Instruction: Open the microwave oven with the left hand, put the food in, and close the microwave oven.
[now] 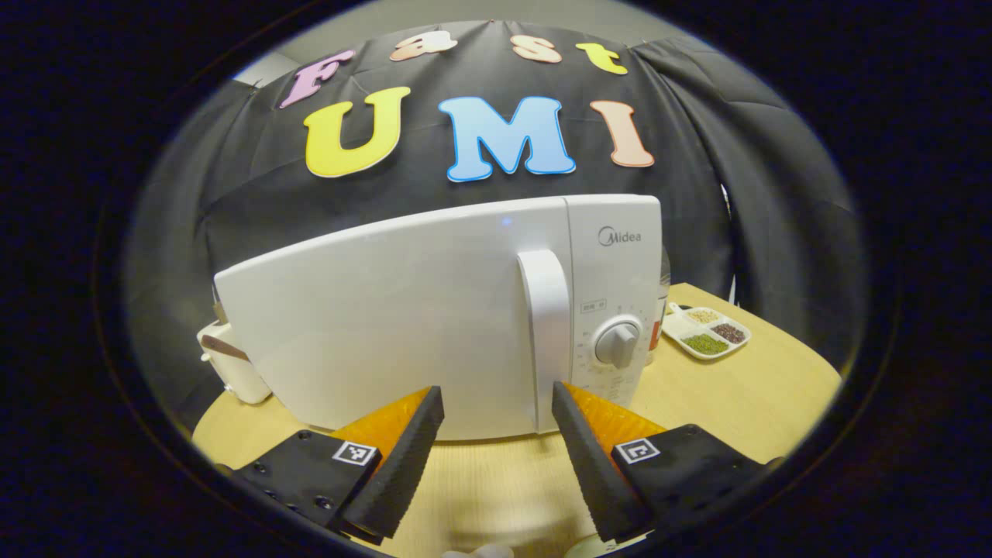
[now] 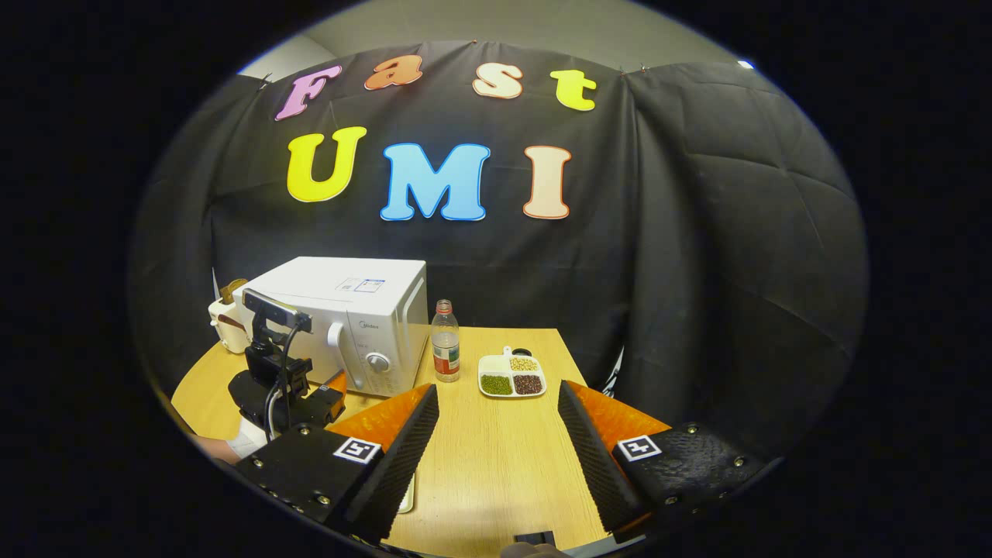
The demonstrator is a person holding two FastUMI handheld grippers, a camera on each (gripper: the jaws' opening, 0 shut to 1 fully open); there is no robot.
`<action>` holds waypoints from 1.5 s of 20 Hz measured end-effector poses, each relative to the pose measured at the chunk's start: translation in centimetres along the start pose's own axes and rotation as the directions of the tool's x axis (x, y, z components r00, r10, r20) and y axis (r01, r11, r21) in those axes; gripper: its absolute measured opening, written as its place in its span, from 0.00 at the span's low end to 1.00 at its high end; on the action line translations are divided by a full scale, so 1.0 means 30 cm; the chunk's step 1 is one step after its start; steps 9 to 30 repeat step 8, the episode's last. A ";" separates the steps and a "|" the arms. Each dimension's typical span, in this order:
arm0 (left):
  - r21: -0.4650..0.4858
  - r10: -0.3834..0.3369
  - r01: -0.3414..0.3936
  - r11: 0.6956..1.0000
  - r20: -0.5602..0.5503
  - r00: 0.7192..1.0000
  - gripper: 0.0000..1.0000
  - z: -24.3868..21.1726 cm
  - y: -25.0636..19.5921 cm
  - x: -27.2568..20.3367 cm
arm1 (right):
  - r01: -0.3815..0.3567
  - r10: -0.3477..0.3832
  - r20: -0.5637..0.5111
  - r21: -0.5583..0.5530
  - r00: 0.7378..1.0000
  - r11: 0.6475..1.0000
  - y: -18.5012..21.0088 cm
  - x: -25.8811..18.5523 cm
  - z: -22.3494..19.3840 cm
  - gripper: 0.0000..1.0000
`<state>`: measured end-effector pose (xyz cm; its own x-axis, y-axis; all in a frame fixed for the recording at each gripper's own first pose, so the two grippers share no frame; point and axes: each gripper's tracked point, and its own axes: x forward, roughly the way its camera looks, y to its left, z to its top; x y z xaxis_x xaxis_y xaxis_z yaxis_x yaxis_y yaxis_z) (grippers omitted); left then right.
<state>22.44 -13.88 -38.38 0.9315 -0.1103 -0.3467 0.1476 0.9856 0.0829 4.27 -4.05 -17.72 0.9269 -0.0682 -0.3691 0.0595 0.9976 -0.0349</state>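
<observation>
The white microwave (image 1: 403, 325) stands shut on the wooden table, its vertical handle (image 1: 546, 333) just ahead of my left gripper (image 1: 497, 390), which is open and short of the door. From the right gripper view the microwave (image 2: 349, 322) sits at the back left, with the left gripper (image 2: 310, 399) in front of its door. A white divided dish of beans and grains (image 2: 511, 377) lies mid-table, seen also as the dish (image 1: 705, 333) right of the oven. My right gripper (image 2: 496, 391) is open over the table, holding nothing.
A clear bottle with a red label (image 2: 445, 341) stands between microwave and dish. A small white appliance (image 1: 229, 364) sits left of the oven. The edge of something white (image 2: 408, 492) peeks out beside my right gripper's left finger. The table's far edge (image 2: 504, 329) meets the black cloth.
</observation>
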 end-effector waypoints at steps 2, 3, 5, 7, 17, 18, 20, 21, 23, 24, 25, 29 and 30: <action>-0.010 -0.003 0.003 1.000 0.010 1.000 1.00 0.015 0.003 -0.034 | -0.011 0.011 0.005 -0.003 1.000 1.000 0.010 -0.004 0.010 0.95; -0.027 -0.001 0.001 1.000 0.009 1.000 0.96 0.031 0.014 -0.070 | -0.019 0.019 0.014 0.005 1.000 1.000 0.017 -0.009 0.028 0.95; -0.033 -0.004 0.005 0.999 0.028 1.000 0.98 0.082 0.036 -0.162 | -0.039 0.039 0.034 0.014 0.999 0.999 0.032 -0.019 0.062 0.95; -0.006 0.011 -0.010 1.000 0.074 0.997 1.00 0.183 0.091 -0.276 | -0.062 0.060 0.067 0.022 0.996 0.998 0.055 -0.026 0.112 0.95; -0.001 0.024 -0.024 1.000 0.098 0.995 1.00 0.233 0.121 -0.336 | -0.076 0.073 0.084 0.026 0.994 0.997 0.073 -0.030 0.135 0.95; -0.001 0.024 -0.024 1.000 0.098 0.995 1.00 0.233 0.121 -0.336 | -0.076 0.073 0.084 0.026 0.994 0.997 0.073 -0.030 0.135 0.95; -0.001 0.024 -0.024 1.000 0.098 0.995 1.00 0.233 0.121 -0.336 | -0.076 0.073 0.084 0.026 0.994 0.997 0.073 -0.030 0.135 0.95; -0.001 0.024 -0.024 1.000 0.098 0.995 1.00 0.233 0.121 -0.336 | -0.076 0.073 0.084 0.026 0.994 0.997 0.073 -0.030 0.135 0.95; -0.001 0.024 -0.024 1.000 0.098 0.995 1.00 0.233 0.121 -0.336 | -0.076 0.073 0.084 0.026 0.994 0.997 0.073 -0.030 0.135 0.95; -0.001 0.024 -0.024 1.000 0.098 0.995 1.00 0.233 0.121 -0.336 | -0.076 0.073 0.084 0.026 0.994 0.997 0.073 -0.030 0.135 0.95; -0.001 0.024 -0.024 1.000 0.098 0.995 1.00 0.233 0.121 -0.336 | -0.076 0.073 0.084 0.026 0.994 0.997 0.073 -0.030 0.135 0.95; -0.001 0.024 -0.024 1.000 0.098 0.995 1.00 0.233 0.121 -0.336 | -0.076 0.073 0.084 0.026 0.994 0.997 0.073 -0.030 0.135 0.95; -0.001 0.024 -0.024 1.000 0.098 0.995 1.00 0.233 0.121 -0.336 | -0.076 0.073 0.084 0.026 0.994 0.997 0.073 -0.030 0.135 0.95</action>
